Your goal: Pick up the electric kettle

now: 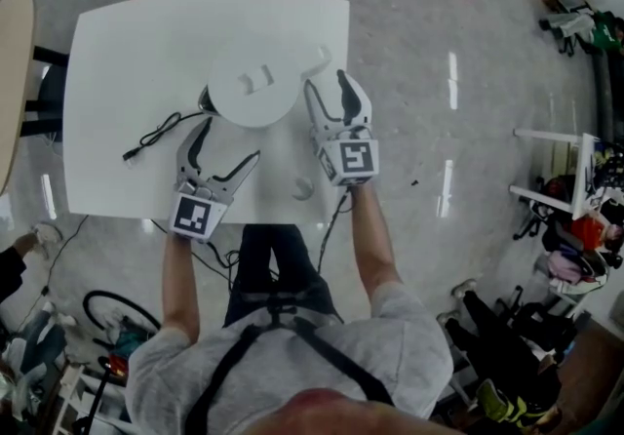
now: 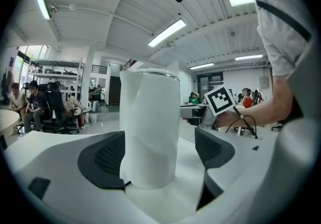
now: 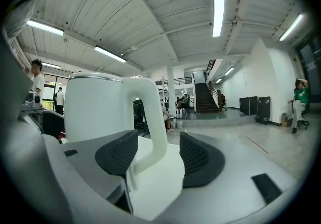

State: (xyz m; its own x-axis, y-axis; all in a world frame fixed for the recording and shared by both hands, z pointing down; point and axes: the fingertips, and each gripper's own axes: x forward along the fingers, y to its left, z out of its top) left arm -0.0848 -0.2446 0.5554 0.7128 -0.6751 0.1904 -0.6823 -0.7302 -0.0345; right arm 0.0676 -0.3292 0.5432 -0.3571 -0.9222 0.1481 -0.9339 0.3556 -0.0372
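Note:
A white electric kettle [image 1: 252, 92] stands upright on the white table [image 1: 127, 43], its handle [image 1: 317, 60] pointing to the right. My left gripper [image 1: 231, 138] is open at the kettle's near left side. In the left gripper view the kettle body [image 2: 150, 127] rises just ahead between the spread pads [image 2: 105, 155], which do not press on it. My right gripper [image 1: 327, 80] is open at the handle. The right gripper view shows the handle loop [image 3: 150, 117] standing between the two dark pads [image 3: 203, 160], with a gap on the right side.
A black power cord [image 1: 156, 138] runs from the kettle's base leftward across the table. A small white round thing [image 1: 304, 189] lies near the table's front edge. People sit on chairs [image 2: 45, 110] in the room behind. Clutter lines the floor at the right [image 1: 575, 228].

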